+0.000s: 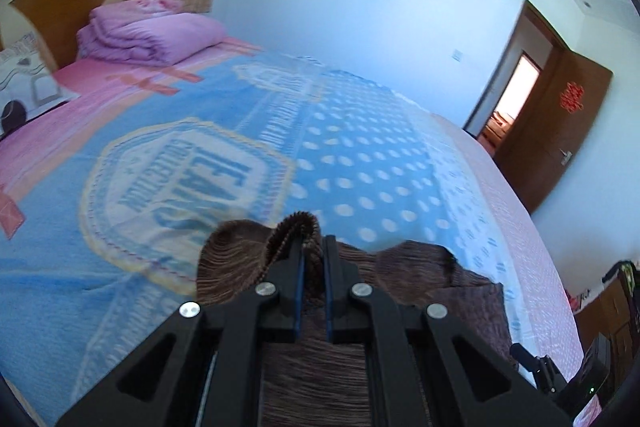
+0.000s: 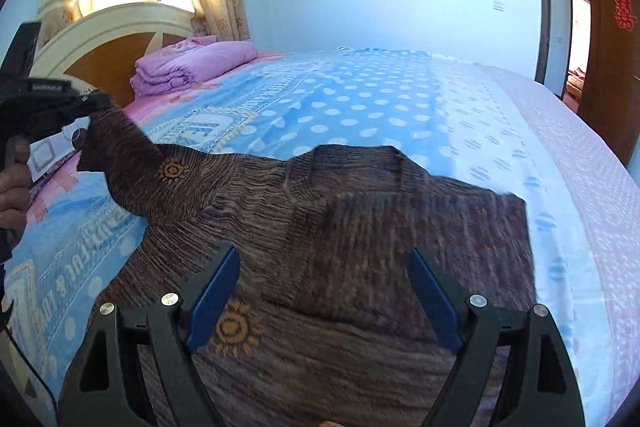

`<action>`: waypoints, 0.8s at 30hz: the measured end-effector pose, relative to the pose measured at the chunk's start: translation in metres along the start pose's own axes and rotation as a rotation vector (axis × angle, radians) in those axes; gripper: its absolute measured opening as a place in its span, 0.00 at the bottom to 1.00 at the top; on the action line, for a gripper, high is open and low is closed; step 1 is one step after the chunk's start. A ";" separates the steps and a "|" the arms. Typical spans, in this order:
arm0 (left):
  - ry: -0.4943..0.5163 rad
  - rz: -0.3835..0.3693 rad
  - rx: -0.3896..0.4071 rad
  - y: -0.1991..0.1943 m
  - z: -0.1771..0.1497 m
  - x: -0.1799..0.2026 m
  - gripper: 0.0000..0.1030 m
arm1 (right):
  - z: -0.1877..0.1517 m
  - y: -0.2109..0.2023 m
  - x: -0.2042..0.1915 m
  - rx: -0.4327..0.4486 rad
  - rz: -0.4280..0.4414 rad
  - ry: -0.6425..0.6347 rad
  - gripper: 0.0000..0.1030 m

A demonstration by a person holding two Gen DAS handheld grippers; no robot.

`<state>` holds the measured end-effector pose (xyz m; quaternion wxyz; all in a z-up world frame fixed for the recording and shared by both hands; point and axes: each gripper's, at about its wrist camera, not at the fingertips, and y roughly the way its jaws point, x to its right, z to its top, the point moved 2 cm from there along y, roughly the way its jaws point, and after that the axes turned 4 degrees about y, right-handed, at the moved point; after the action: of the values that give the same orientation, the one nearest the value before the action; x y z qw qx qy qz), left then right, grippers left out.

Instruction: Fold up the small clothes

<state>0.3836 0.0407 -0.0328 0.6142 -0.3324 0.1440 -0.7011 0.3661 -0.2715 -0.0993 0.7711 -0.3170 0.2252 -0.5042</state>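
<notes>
The left gripper (image 1: 313, 247) was clamped on a raised fold of the brown ribbed knitted sweater (image 2: 360, 219) with small orange sun motifs, at about 9 o'clock in the right wrist view. The sweater lay spread on the light blue polka-dot bed cover (image 2: 360, 99), filling the 6 o'clock part. The right gripper (image 2: 324, 291) stood wide apart above the sweater, holding nothing. A folded pink quilt (image 1: 152, 31) sat at 11 o'clock.

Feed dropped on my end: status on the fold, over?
Left gripper shut on brown sweater, sleeve lifted off bed. Right gripper open over sweater, holding nothing. Nothing in the way.
</notes>
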 end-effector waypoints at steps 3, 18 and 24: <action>0.058 -0.032 -0.010 0.013 -0.015 0.041 0.08 | -0.012 -0.008 0.008 -0.012 -0.002 0.008 0.83; 0.502 0.085 -0.054 0.036 -0.126 0.128 0.65 | -0.047 -0.027 0.070 0.040 -0.051 0.176 0.84; 0.489 0.494 0.015 0.041 -0.094 0.035 0.85 | -0.037 -0.020 0.048 0.002 -0.078 0.070 0.84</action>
<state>0.3538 -0.0206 -0.1172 0.7152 -0.1050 0.3578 -0.5911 0.3468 -0.3311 -0.1120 0.7429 -0.3070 0.2389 -0.5448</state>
